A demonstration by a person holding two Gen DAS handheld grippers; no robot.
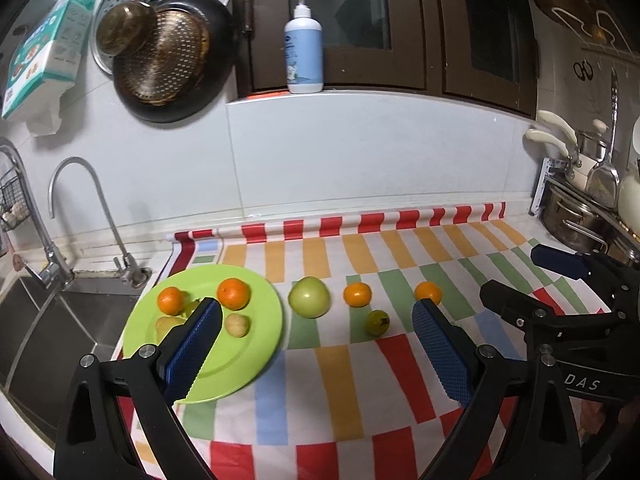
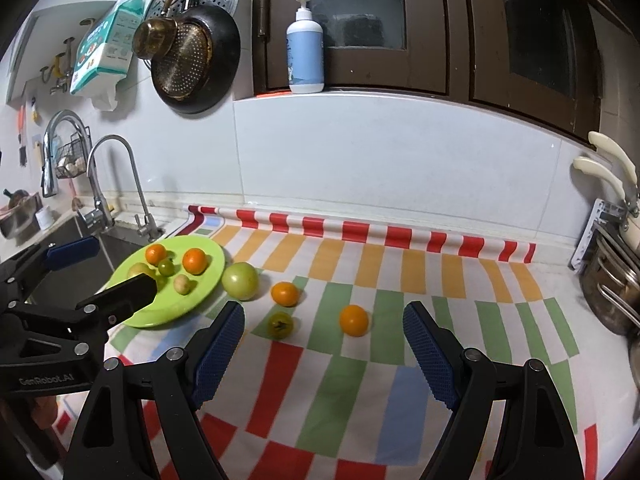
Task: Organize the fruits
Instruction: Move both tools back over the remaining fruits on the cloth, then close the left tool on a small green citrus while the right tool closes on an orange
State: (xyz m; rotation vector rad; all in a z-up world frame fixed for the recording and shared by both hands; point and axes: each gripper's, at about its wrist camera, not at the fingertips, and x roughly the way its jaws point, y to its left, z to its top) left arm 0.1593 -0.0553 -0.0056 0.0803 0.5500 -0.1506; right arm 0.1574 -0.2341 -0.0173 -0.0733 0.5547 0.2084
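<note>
A green plate (image 1: 256,344) (image 2: 208,280) lies at the left of the checked cloth and holds two oranges (image 1: 233,293) (image 2: 195,261), small yellowish fruits (image 1: 237,325) (image 2: 182,283) and a small green fruit (image 2: 166,267). On the cloth lie a large green fruit (image 1: 309,296) (image 2: 240,281), two oranges (image 1: 357,294) (image 2: 353,320) and a small dark green fruit (image 1: 377,322) (image 2: 280,325). My left gripper (image 1: 318,320) is open and empty above the plate's right side. My right gripper (image 2: 324,320) is open and empty, near the loose fruits.
A sink with taps (image 1: 60,264) lies left of the plate. Pots (image 1: 576,216) stand at the right edge. A soap bottle (image 1: 303,46) stands on the sill behind. Pans (image 1: 168,52) hang on the wall.
</note>
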